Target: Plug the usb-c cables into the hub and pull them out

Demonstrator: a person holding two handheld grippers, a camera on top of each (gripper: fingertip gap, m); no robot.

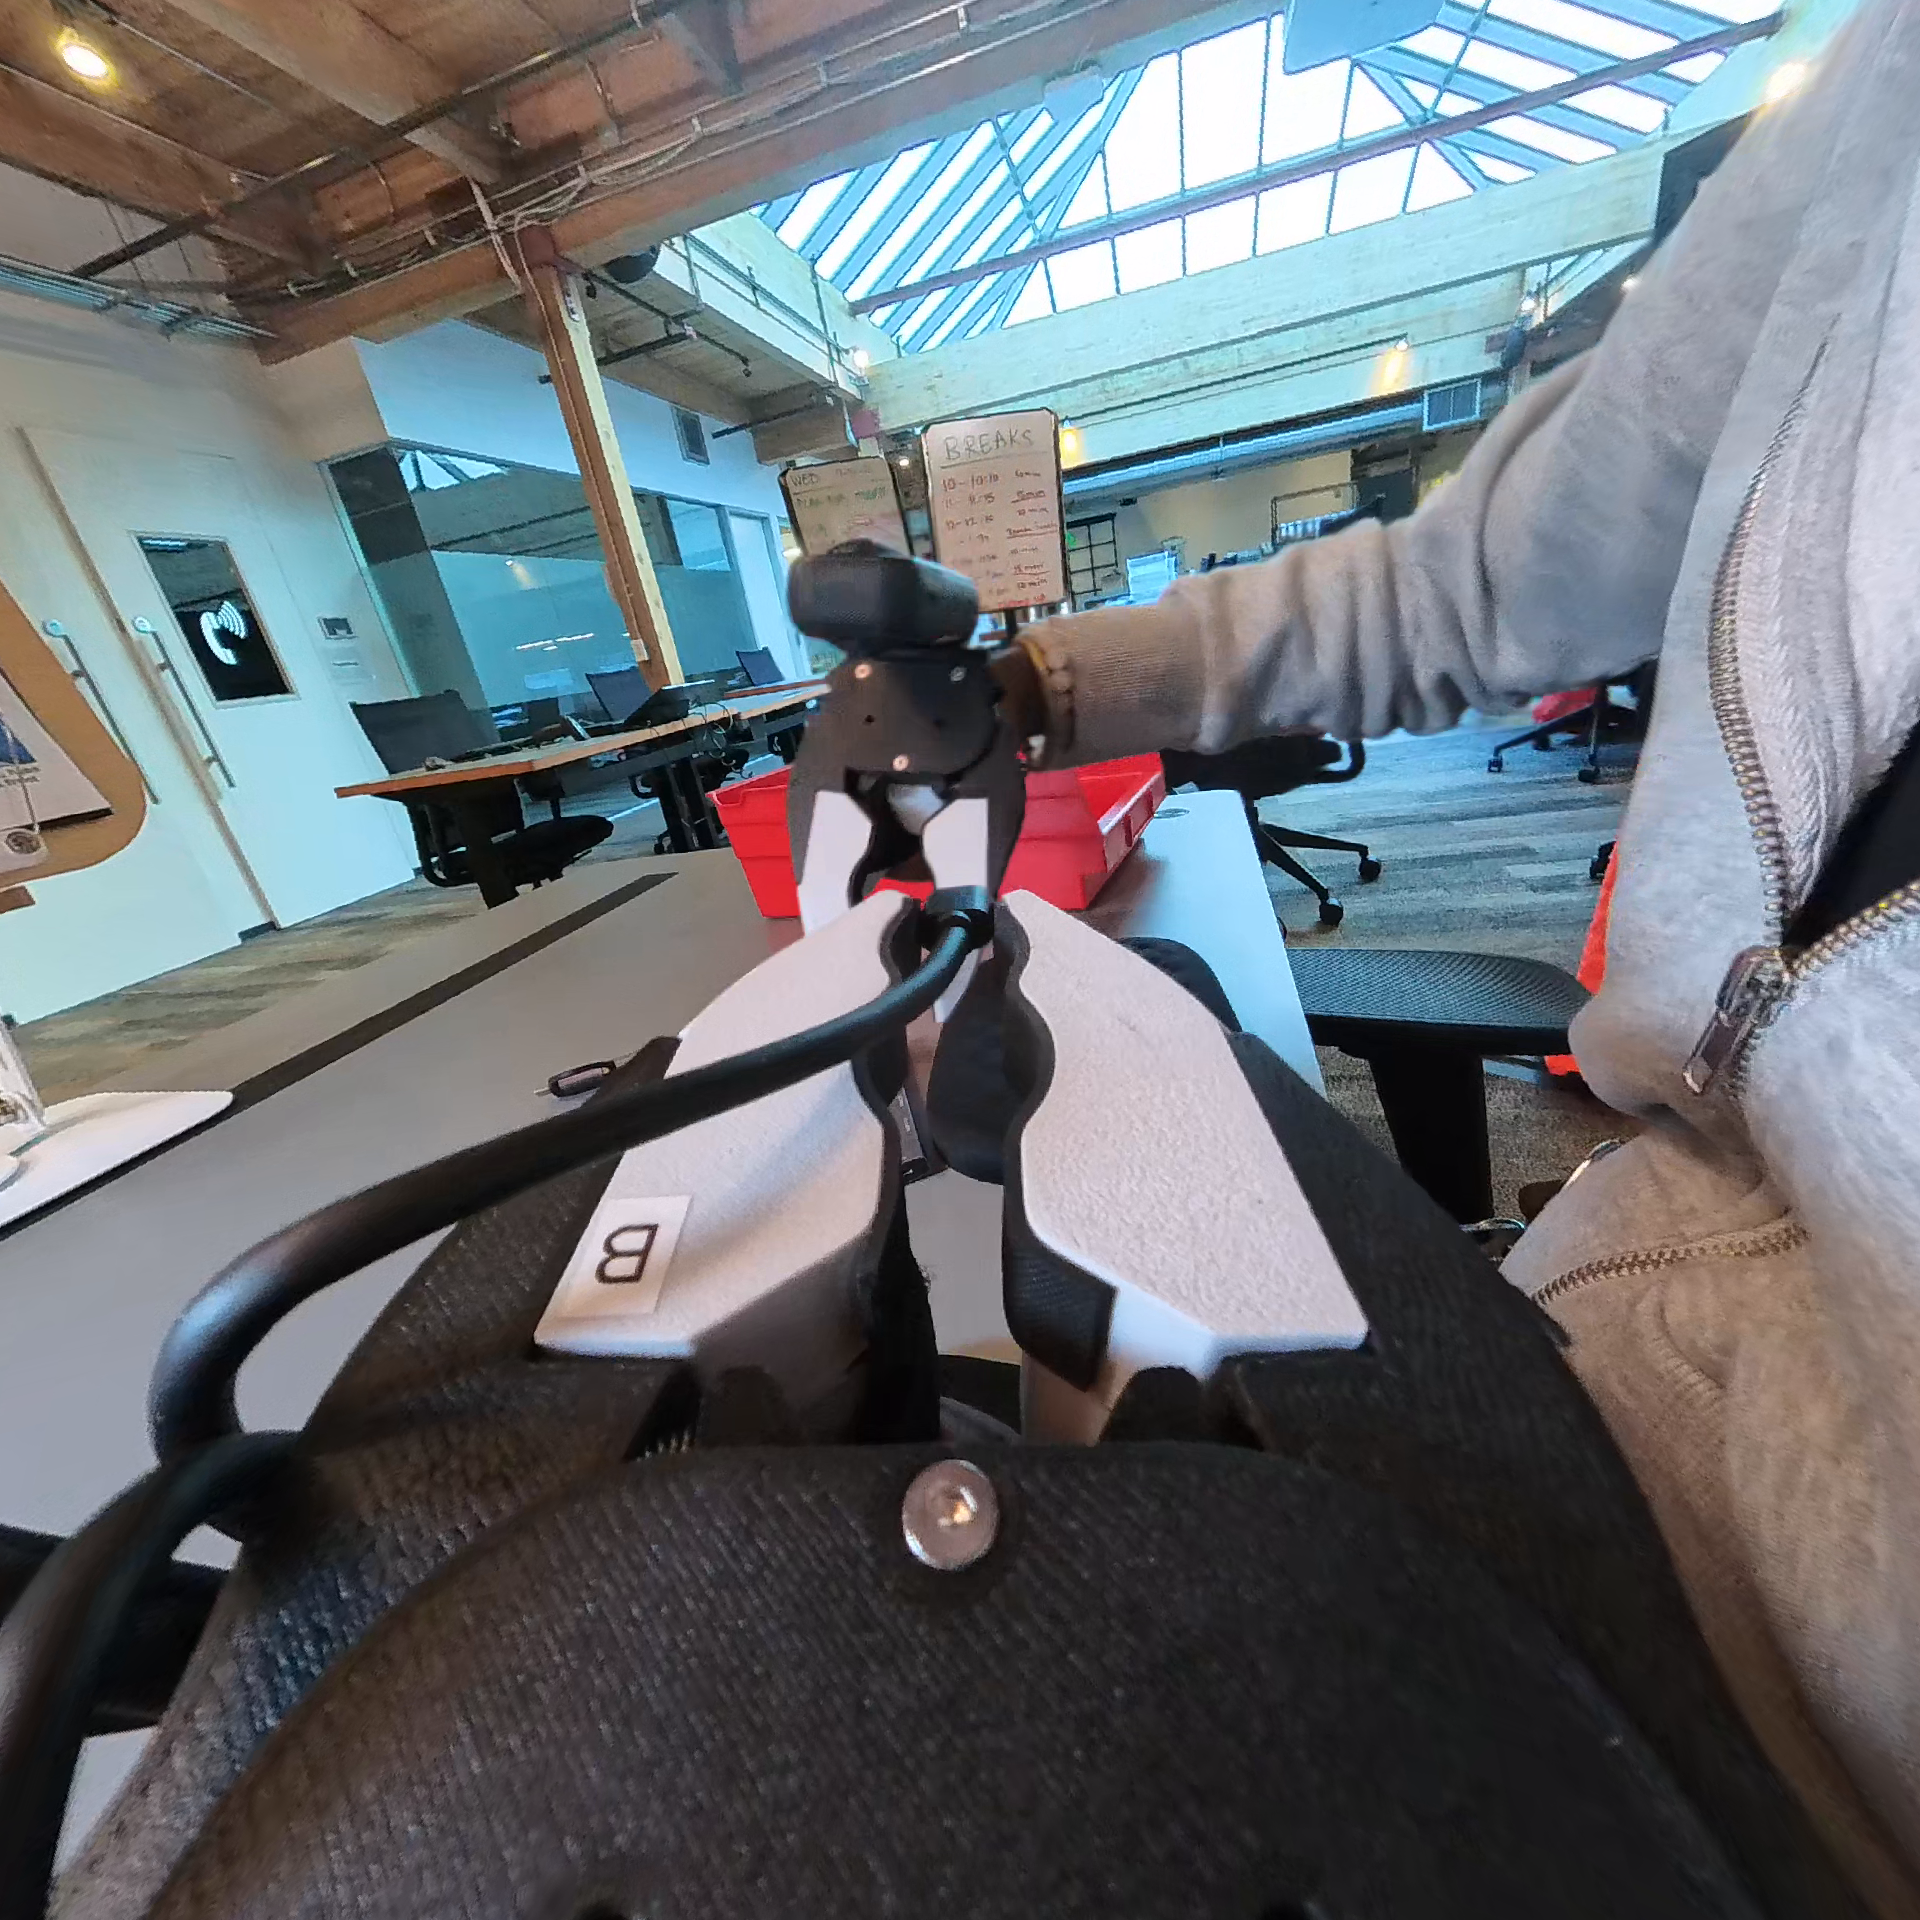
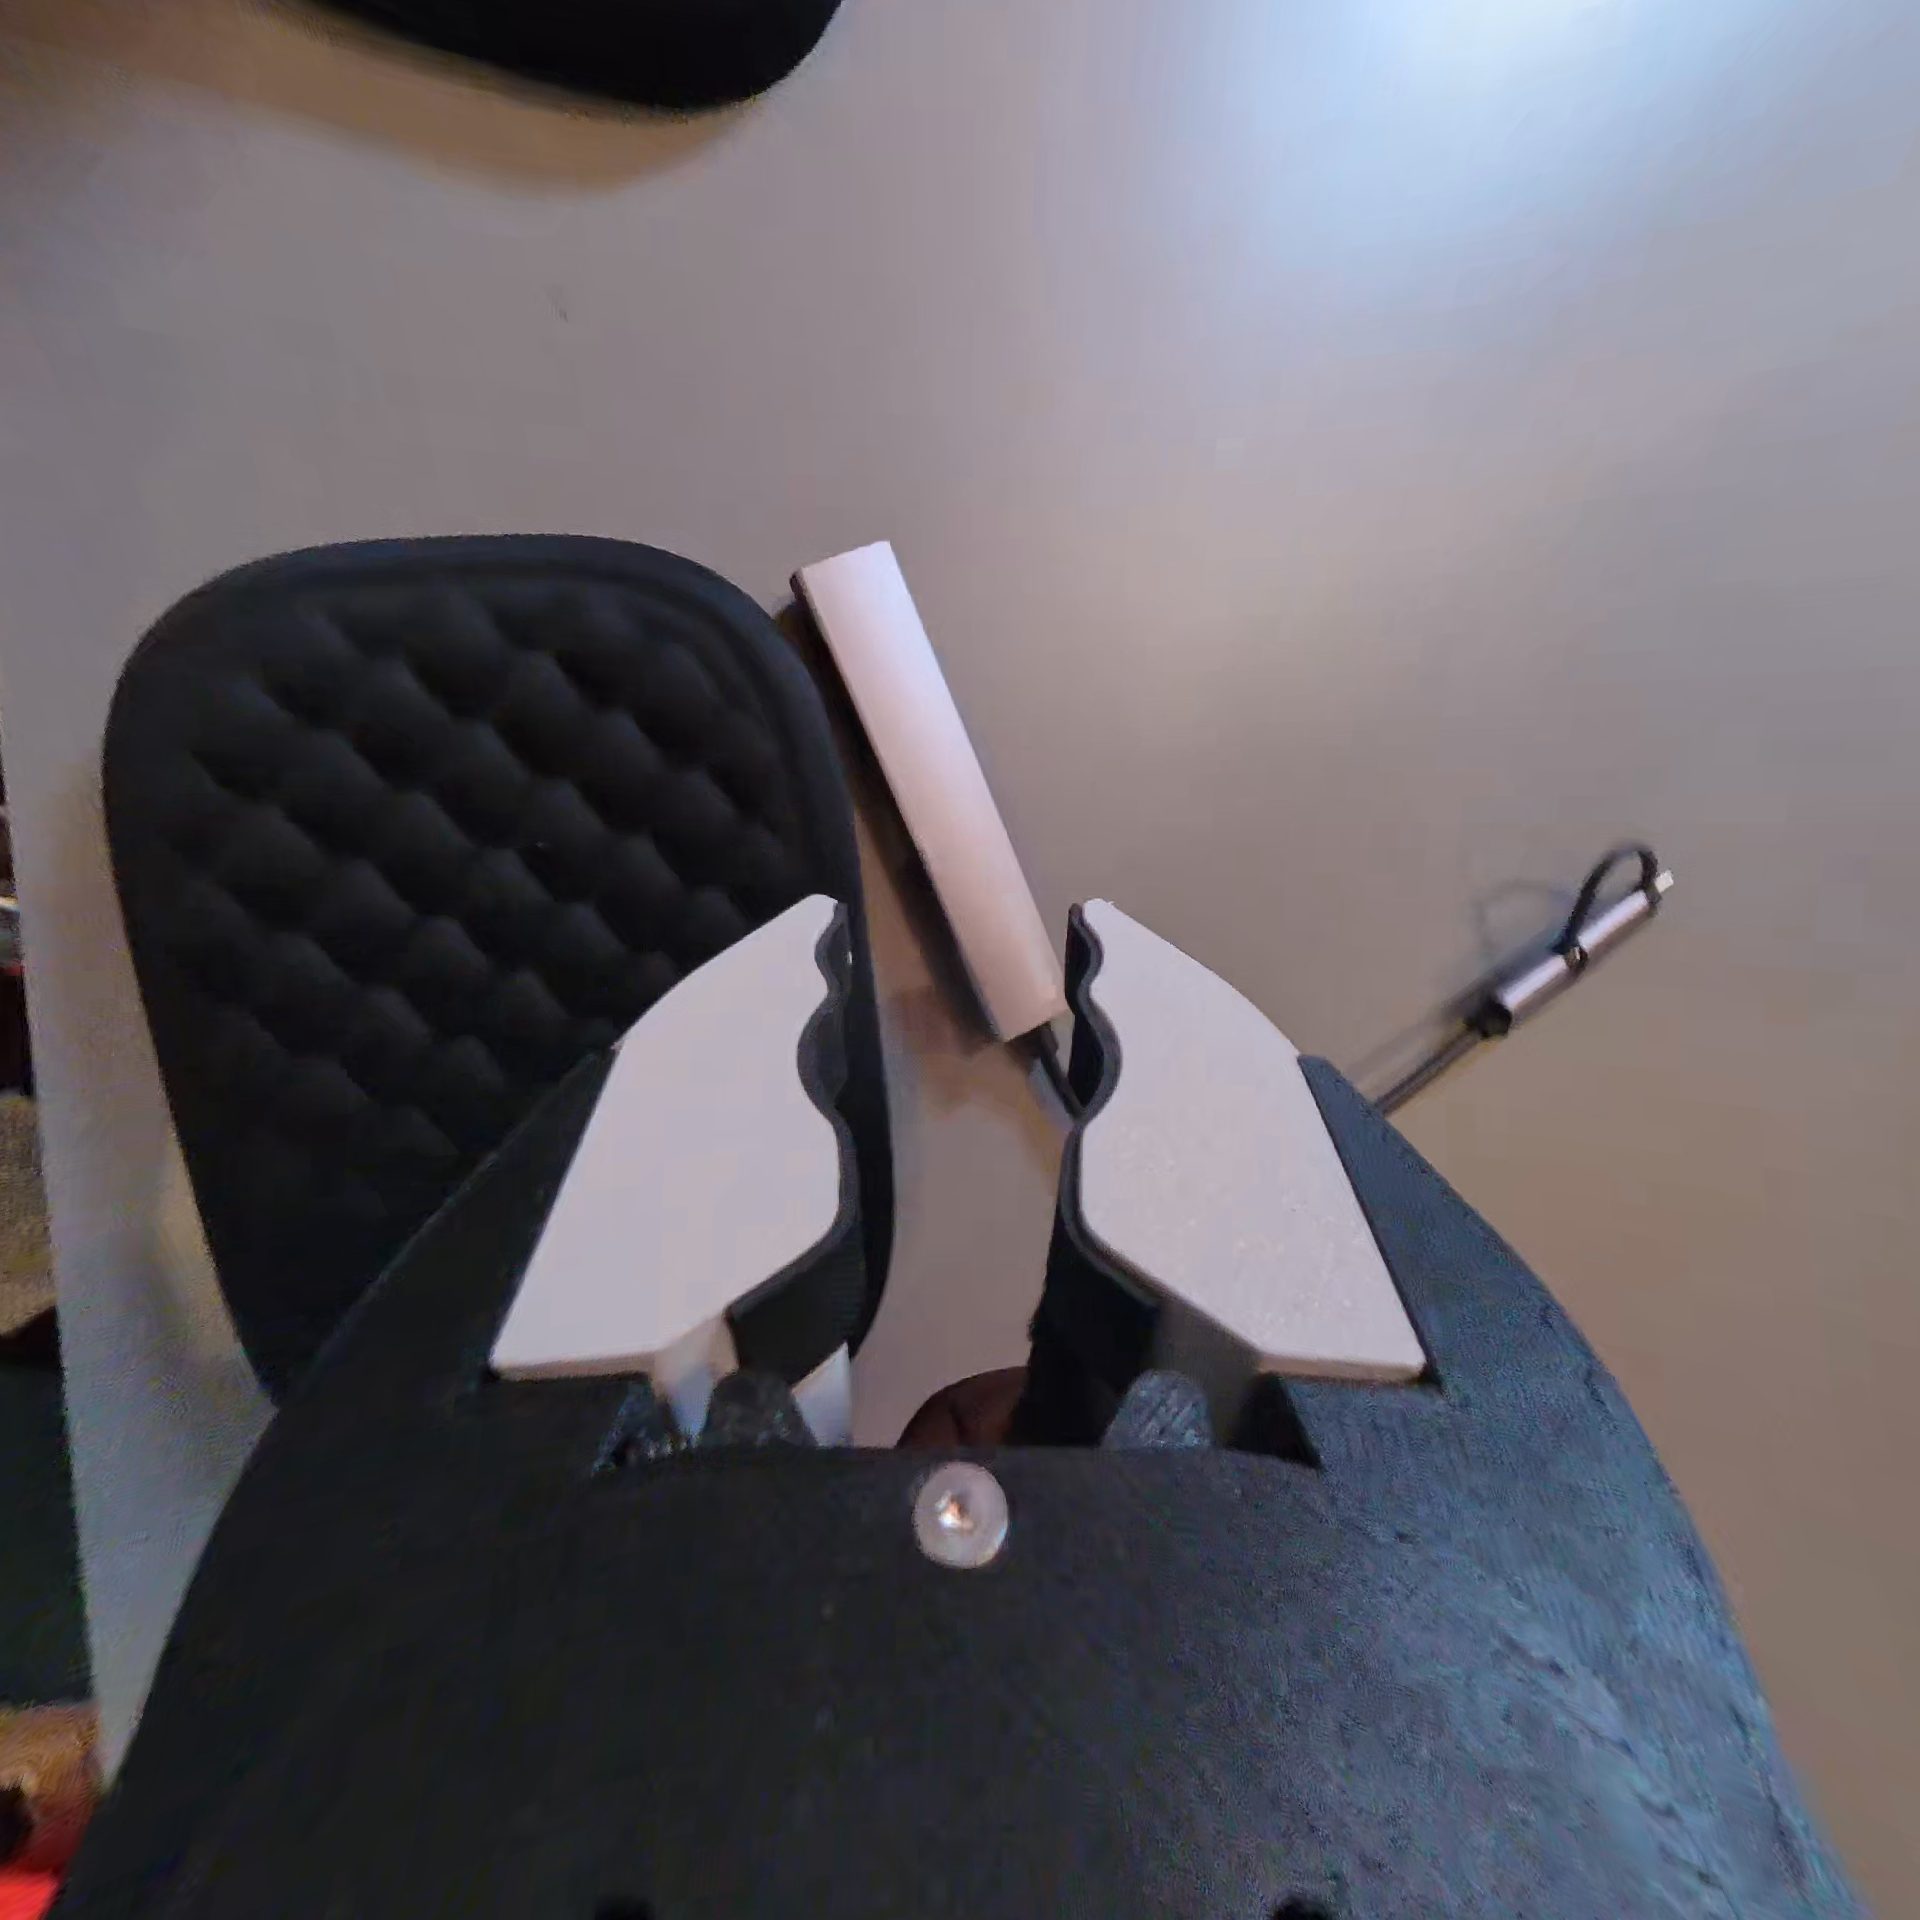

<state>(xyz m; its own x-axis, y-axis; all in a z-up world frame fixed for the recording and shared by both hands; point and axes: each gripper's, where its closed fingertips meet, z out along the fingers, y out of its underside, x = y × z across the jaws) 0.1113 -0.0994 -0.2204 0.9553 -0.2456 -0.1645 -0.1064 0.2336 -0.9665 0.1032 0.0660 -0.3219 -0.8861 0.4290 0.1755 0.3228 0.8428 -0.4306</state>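
Observation:
In the left wrist view my left gripper [image 1: 961, 920] is shut on the plug end of a thick black cable [image 1: 665, 1101], which curves away to the lower left. My right gripper [image 1: 899, 873] hangs just beyond it, pointing down, held by a hand in a grey sleeve. In the right wrist view my right gripper [image 2: 961, 920] is open and empty above the grey table [image 2: 1351, 520]. A slim white hub [image 2: 925, 790] lies on the table just past the fingertips, beside a black quilted pad [image 2: 468, 852]. The hub's short tail [image 2: 1047, 1070] reaches the right finger's pad.
A thin cable with a grey adapter [image 2: 1548, 977] lies on the table to the right of the hub. A red bin [image 1: 1081, 831] stands at the table's far end. A small black connector [image 1: 582, 1081] lies on the table at left. The person's grey hoodie [image 1: 1766, 831] fills the right side. One gripper's finger ends stand about 20 centimeters off the other's. My right tips are roughly 4 centimeters from the slim white hub [image 2: 925, 790]. The hub's short tail [image 2: 1047, 1070] is closer to my right gripper, around 6 centimeters from its tips; the left tips are 25 centimeters off.

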